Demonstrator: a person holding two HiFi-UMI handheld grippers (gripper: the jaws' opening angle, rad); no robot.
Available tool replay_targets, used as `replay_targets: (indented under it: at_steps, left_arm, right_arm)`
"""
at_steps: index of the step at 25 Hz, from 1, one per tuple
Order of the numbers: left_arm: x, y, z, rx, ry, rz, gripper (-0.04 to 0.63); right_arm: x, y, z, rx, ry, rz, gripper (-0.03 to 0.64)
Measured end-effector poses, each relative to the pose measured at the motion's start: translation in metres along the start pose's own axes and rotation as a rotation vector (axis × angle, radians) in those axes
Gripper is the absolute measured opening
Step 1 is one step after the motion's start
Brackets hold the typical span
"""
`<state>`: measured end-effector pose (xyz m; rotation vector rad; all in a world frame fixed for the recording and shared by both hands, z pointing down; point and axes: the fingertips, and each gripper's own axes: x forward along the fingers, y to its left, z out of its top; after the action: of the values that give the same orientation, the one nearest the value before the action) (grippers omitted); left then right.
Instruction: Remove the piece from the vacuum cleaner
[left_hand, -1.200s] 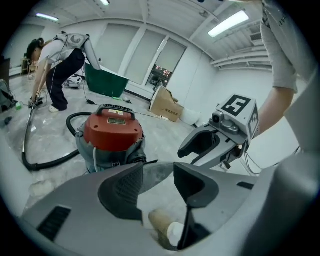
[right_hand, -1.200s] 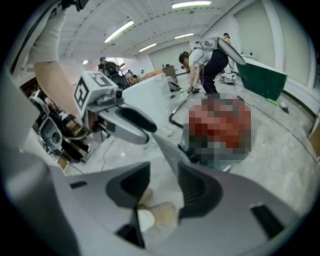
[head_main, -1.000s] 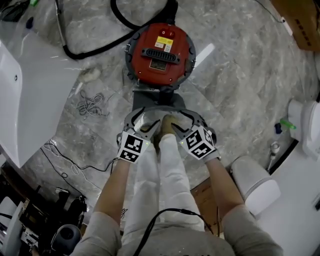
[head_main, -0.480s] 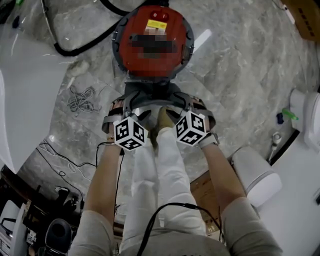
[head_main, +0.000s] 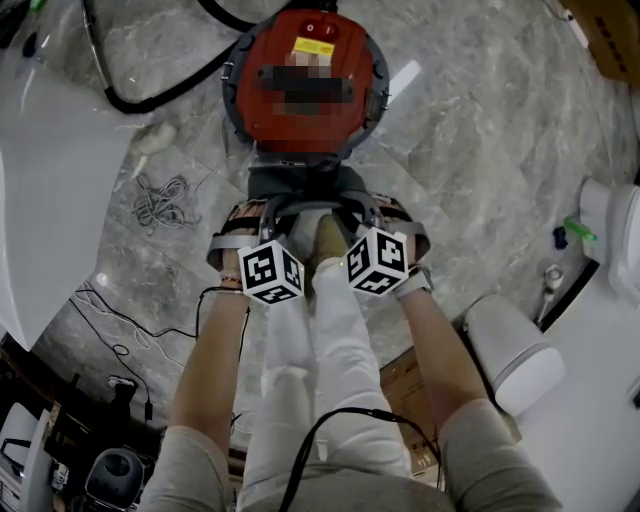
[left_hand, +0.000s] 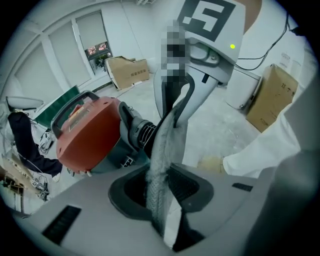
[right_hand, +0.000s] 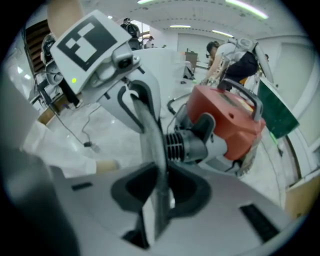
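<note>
Grey piece (left_hand: 162, 145) pinched by its thin rim in my left claw (left_hand: 161, 187) and right claw (right_hand: 160, 192), jaws just closed narrow on it; a two-sided hold should pull it evenly off the vacuum cleaner (head_main: 300, 125) just ahead

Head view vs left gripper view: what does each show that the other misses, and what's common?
Head view only: the black hose looping left of the red vacuum cleaner, and a cord tangle below that hose. Left gripper view only: the left gripper with its jaws pressed on the thin grey piece, seen edge-on, and the ribbed socket on the vacuum cleaner's body. Both: the red vacuum cleaner and the right gripper holding the same piece. Both grippers' jaws have just been closing onto it.
</note>
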<state>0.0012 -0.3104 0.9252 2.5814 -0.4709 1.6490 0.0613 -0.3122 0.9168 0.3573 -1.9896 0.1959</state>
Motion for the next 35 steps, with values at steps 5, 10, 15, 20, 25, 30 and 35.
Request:
replay_targets:
  at_steps: [5, 10, 15, 20, 25, 30, 35]
  left_arm:
    - [-0.002, 0.002, 0.000, -0.041, 0.002, 0.027, 0.040]
    - [-0.005, -0.005, -0.004, -0.030, 0.010, 0.018, 0.032]
    - [-0.012, -0.017, -0.009, -0.031, 0.012, 0.020, 0.031]
    - [-0.023, -0.027, -0.012, -0.037, 0.015, 0.026, 0.031]
    - [-0.043, -0.031, -0.007, -0.036, 0.013, 0.035, 0.031]
    - [-0.085, -0.036, 0.009, -0.053, 0.001, 0.050, 0.031]
    - [-0.138, -0.038, 0.031, -0.085, -0.034, 0.077, 0.031]
  right_arm:
    - [-0.002, 0.000, 0.000, -0.006, 0.000, -0.019, 0.051]
    - [-0.004, 0.014, -0.002, -0.034, 0.002, -0.010, 0.041]
    - [-0.008, 0.026, 0.001, -0.045, -0.006, -0.007, 0.041]
    - [-0.016, 0.039, 0.003, -0.047, -0.010, -0.007, 0.041]
    - [-0.034, 0.047, 0.011, -0.049, -0.013, -0.016, 0.041]
    - [-0.076, 0.060, 0.028, -0.052, -0.023, -0.012, 0.041]
    - [-0.130, 0.067, 0.052, -0.062, -0.039, -0.026, 0.041]
